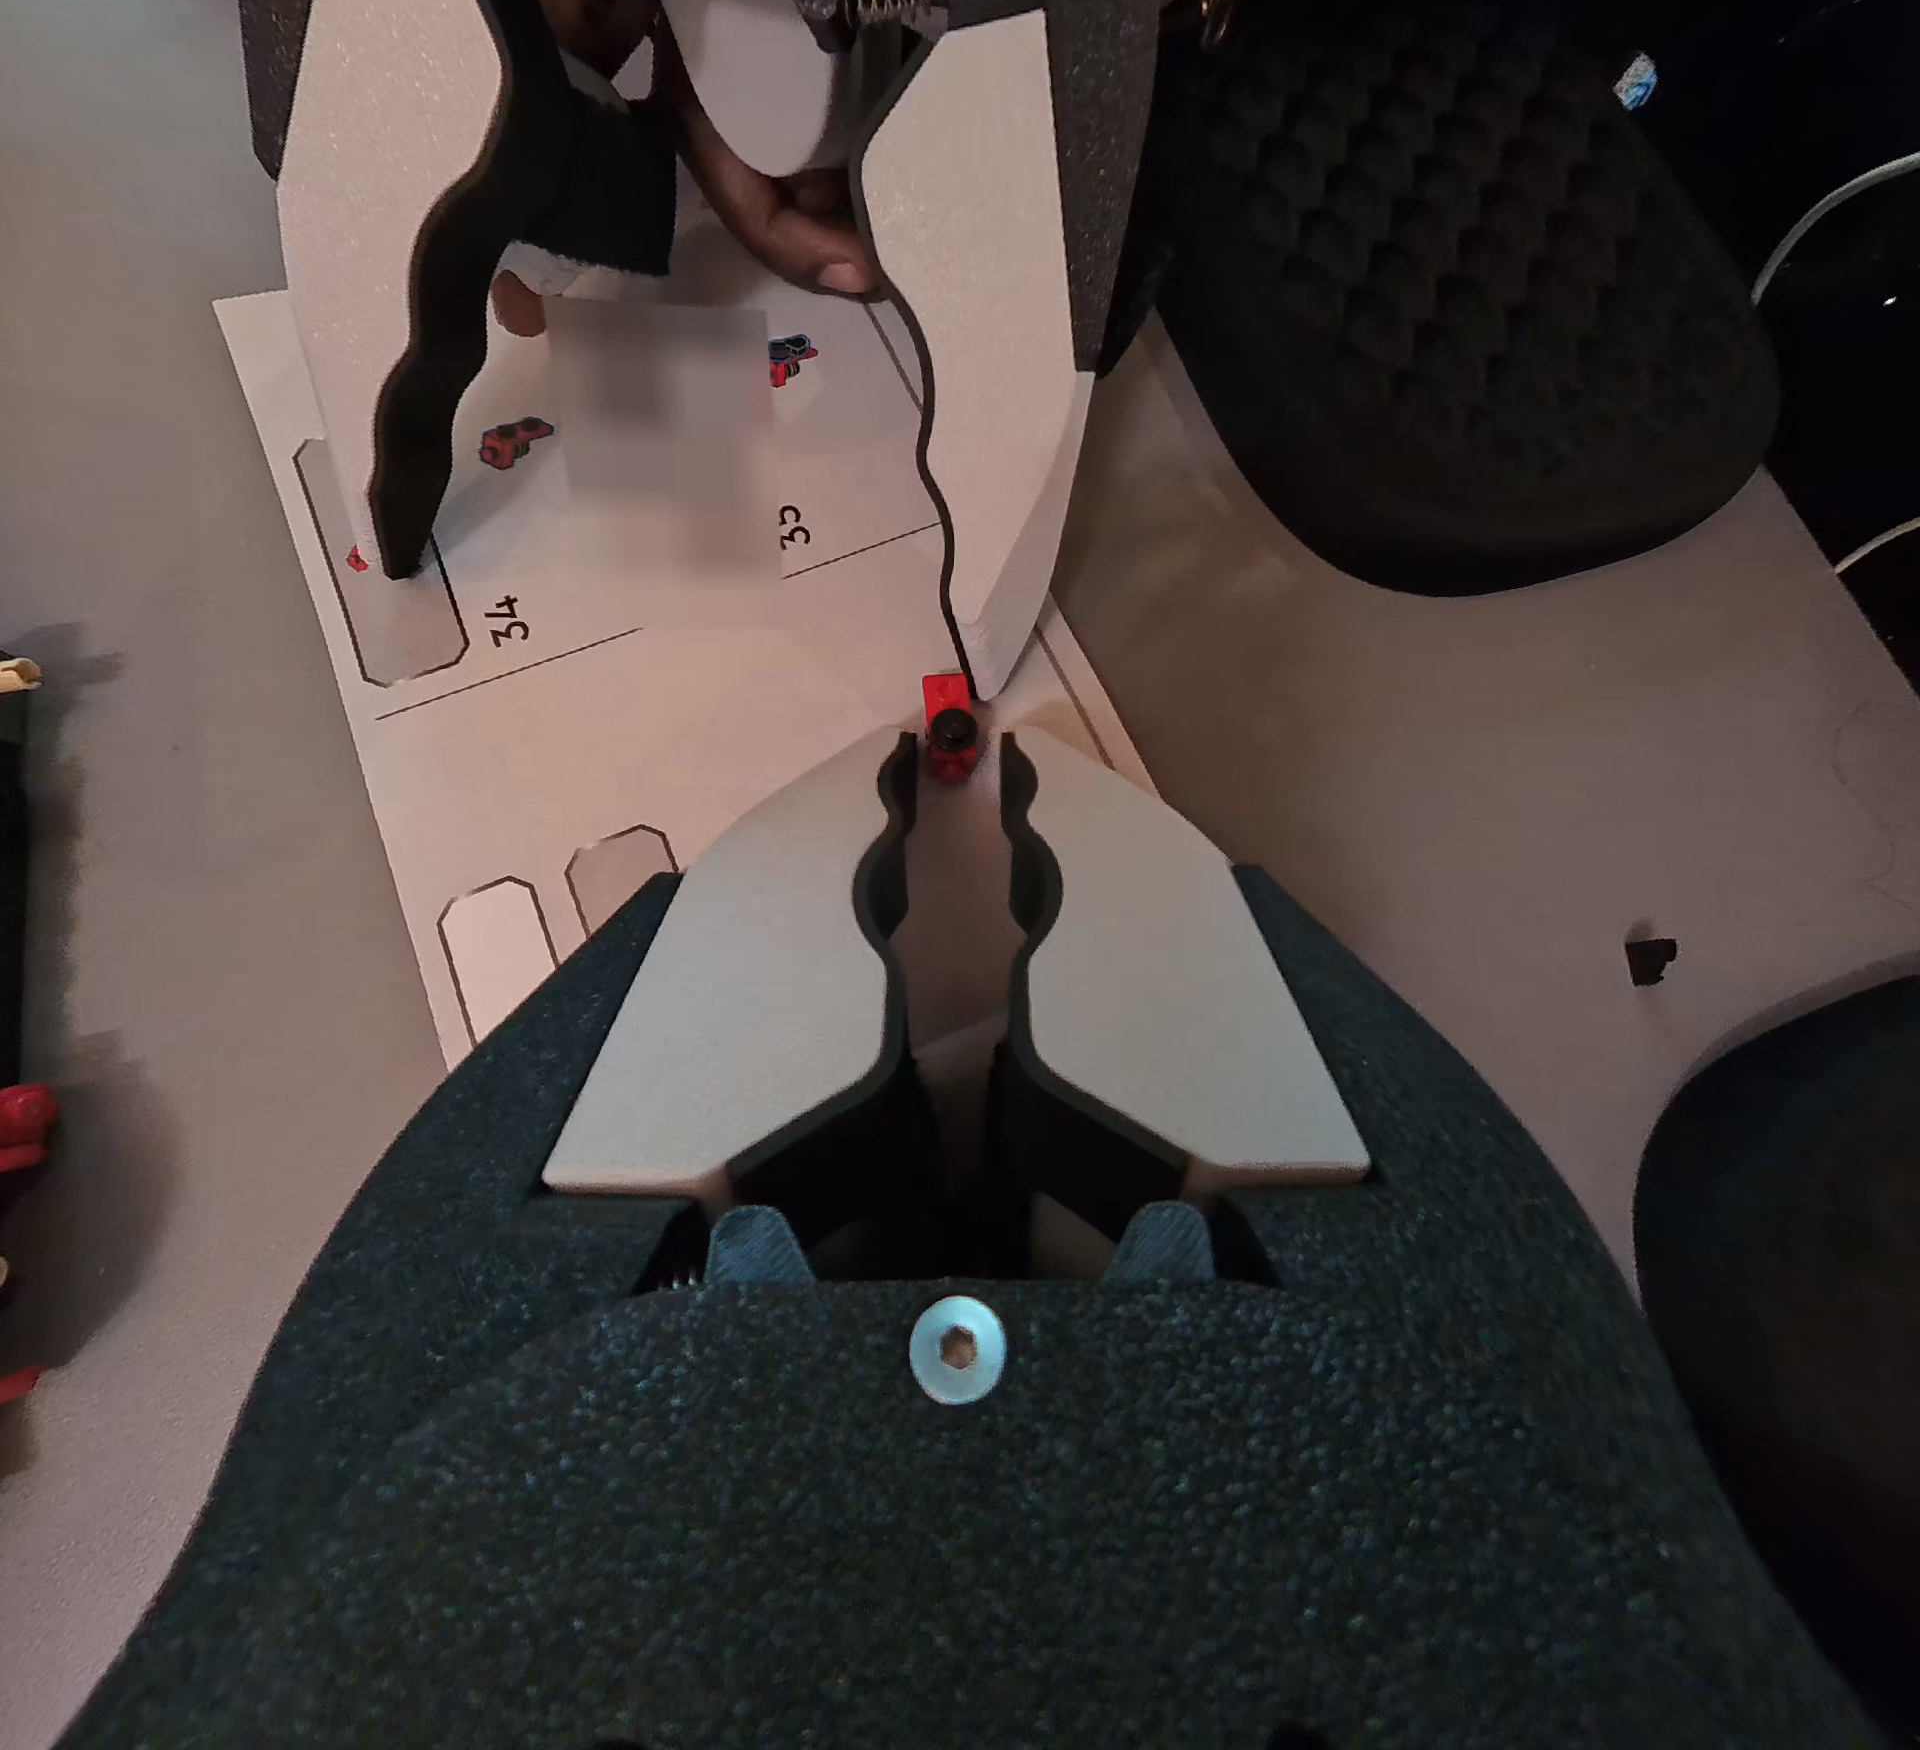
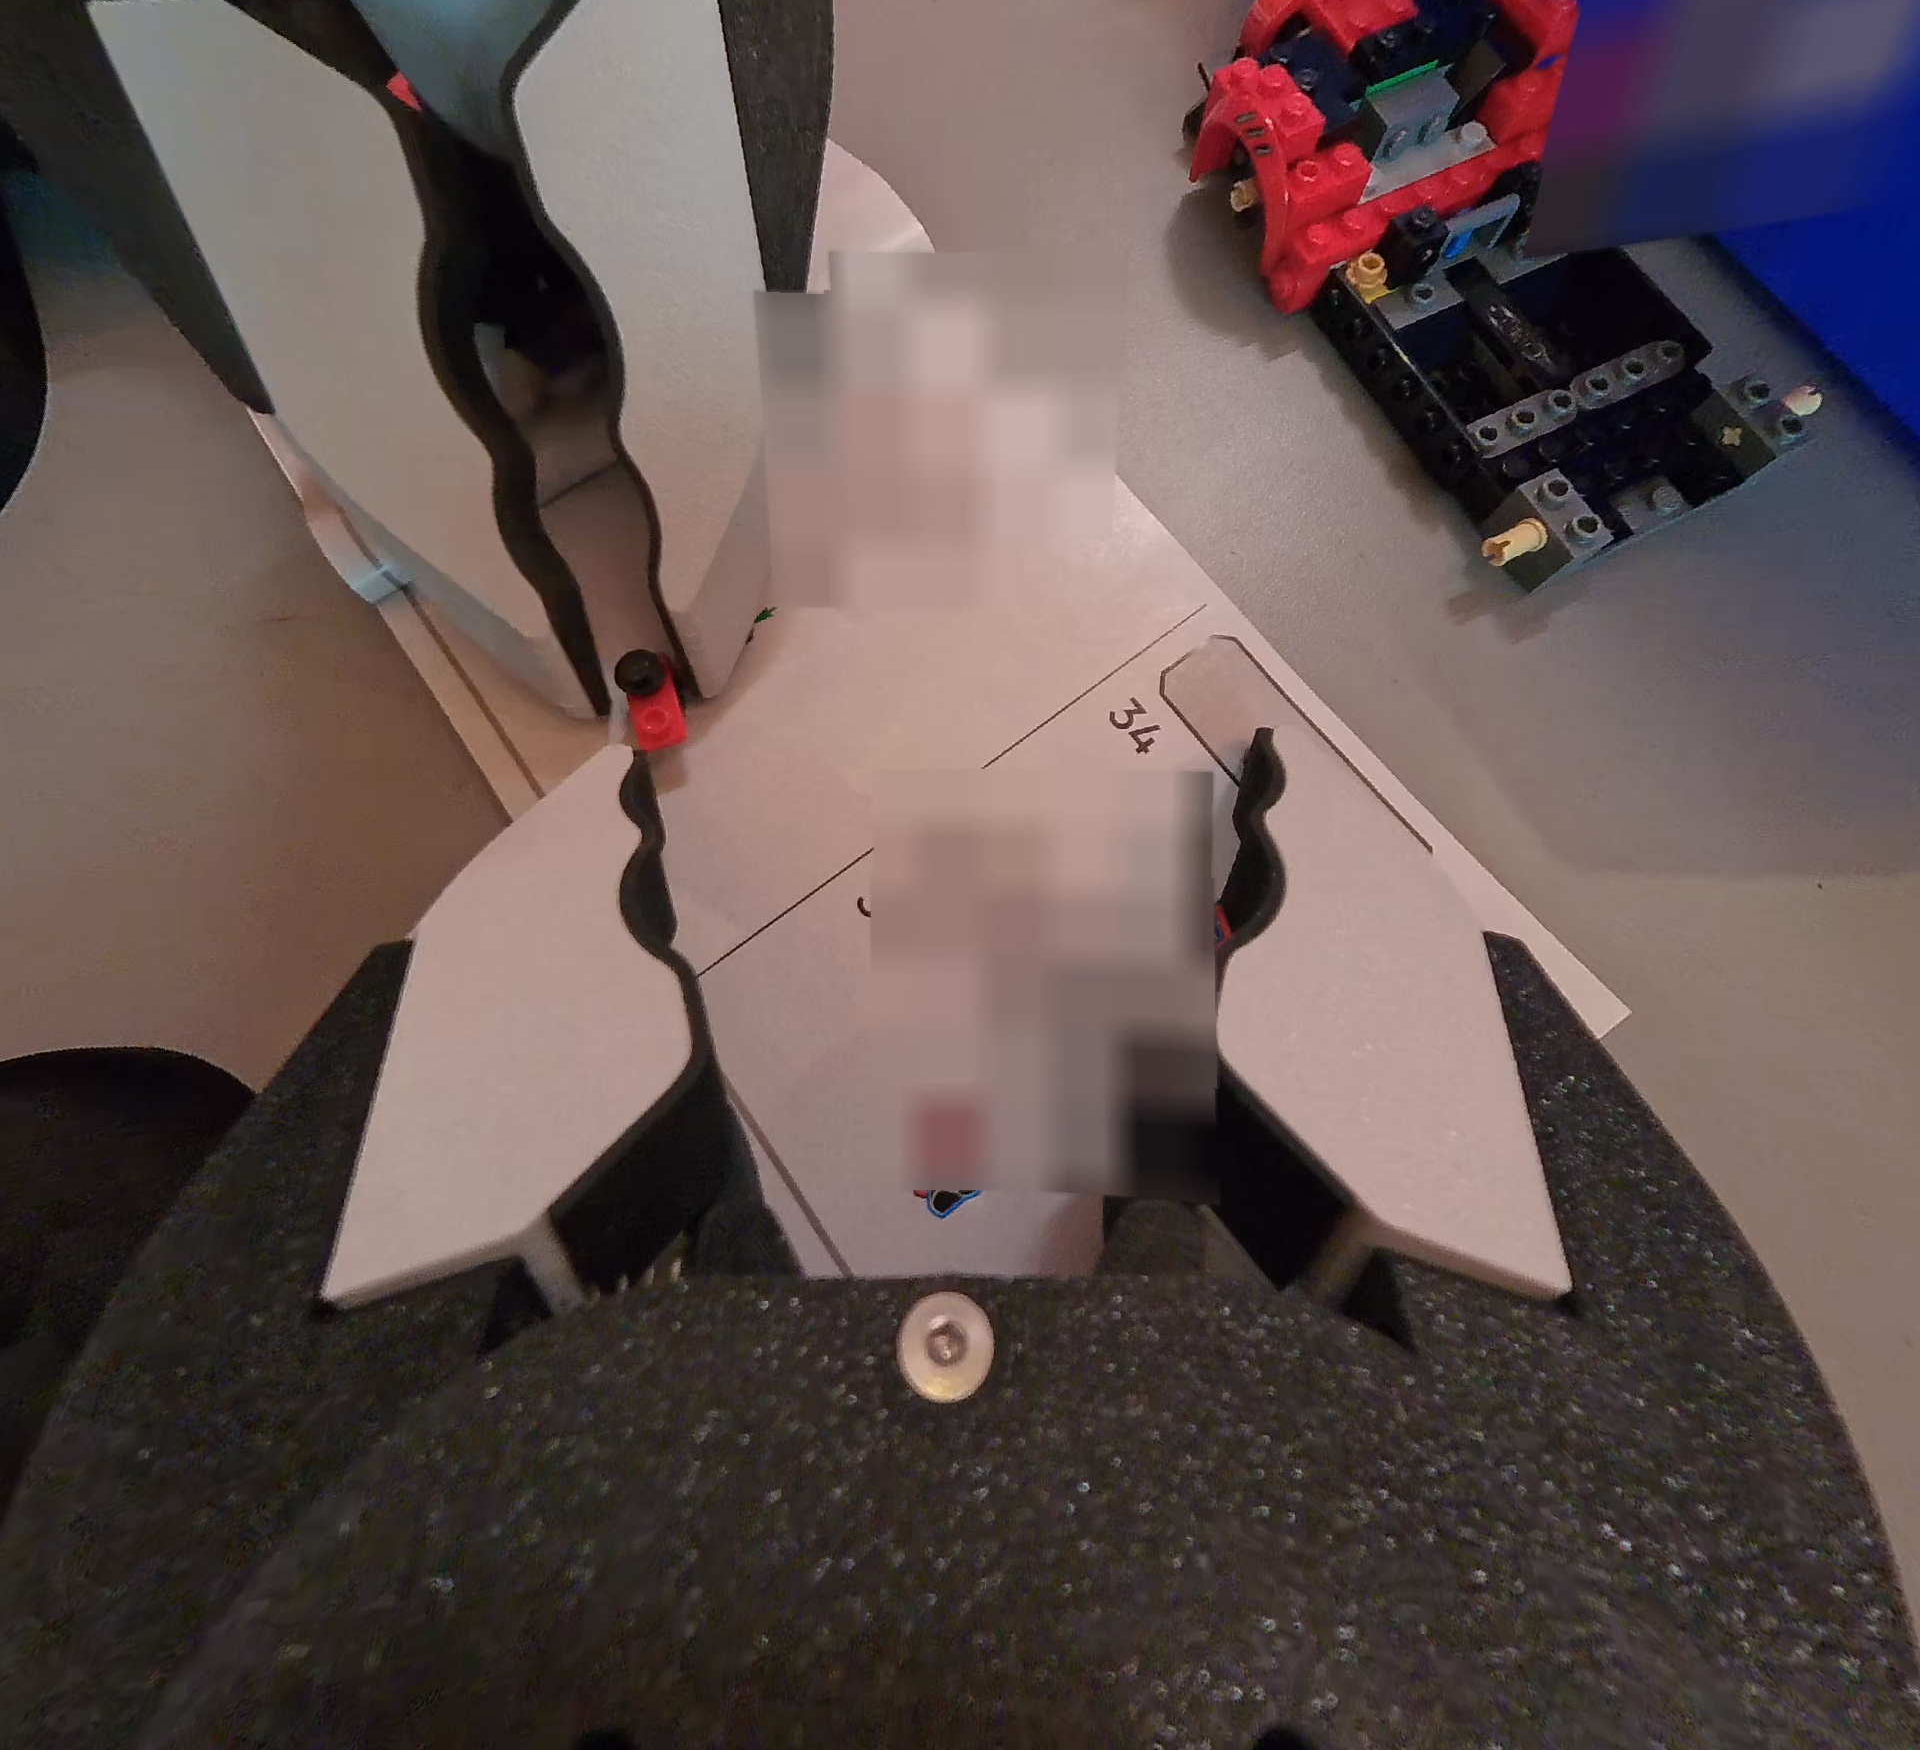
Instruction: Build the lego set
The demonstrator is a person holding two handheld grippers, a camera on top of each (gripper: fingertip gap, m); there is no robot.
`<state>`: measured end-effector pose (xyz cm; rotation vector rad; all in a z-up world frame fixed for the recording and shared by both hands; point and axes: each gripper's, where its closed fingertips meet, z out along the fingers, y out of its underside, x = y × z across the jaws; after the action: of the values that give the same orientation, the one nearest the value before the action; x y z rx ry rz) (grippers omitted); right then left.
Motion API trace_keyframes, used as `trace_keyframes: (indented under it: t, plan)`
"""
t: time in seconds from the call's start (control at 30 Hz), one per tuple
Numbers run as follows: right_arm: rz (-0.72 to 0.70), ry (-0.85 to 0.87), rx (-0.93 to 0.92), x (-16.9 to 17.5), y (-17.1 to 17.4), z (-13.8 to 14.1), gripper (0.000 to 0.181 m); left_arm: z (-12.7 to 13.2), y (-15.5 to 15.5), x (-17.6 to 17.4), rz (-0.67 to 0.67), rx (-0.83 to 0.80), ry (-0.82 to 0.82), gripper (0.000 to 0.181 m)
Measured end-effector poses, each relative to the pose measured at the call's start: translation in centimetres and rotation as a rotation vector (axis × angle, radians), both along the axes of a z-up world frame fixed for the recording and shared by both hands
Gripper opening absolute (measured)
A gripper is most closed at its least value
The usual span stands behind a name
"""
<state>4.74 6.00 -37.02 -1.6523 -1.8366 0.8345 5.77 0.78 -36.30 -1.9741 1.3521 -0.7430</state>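
A small red brick with a black pin (image 1: 949,736) sits at the tips of my left gripper (image 1: 956,744), just above the instruction sheet (image 1: 644,765). The left jaws are nearly together and pinch the brick. In the right wrist view the same brick (image 2: 657,715) shows at the left gripper's tips (image 2: 649,687). My right gripper (image 2: 948,755) is wide open over the sheet (image 2: 987,682). One of its fingertips (image 2: 636,770) touches the red brick. It shows from above in the left wrist view (image 1: 686,614).
A partly built red and black model (image 2: 1455,266) stands on the grey table at the back right, by a blue box (image 2: 1849,329). Loose red pieces (image 1: 21,1129) lie at the left edge. A black chair (image 1: 1455,298) and a small black bit (image 1: 1650,960) are to the right.
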Motion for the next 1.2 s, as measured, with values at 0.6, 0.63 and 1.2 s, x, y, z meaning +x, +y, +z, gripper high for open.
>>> trace_keyframes:
  t: [0.6,0.63,1.2]
  plan:
    - [0.0,0.0,0.0,0.0,0.0,0.0,0.105,0.3,1.1,-1.9,0.152,0.047,0.061,0.108]
    - [0.0,0.0,0.0,0.0,0.0,0.0,0.105,0.4,1.3,-2.1,0.171,0.056,0.067,0.116]
    - [-0.188,0.226,0.053,0.0,3.0,4.2,0.129,7.3,4.1,-9.7,0.883,0.284,0.188,0.146]
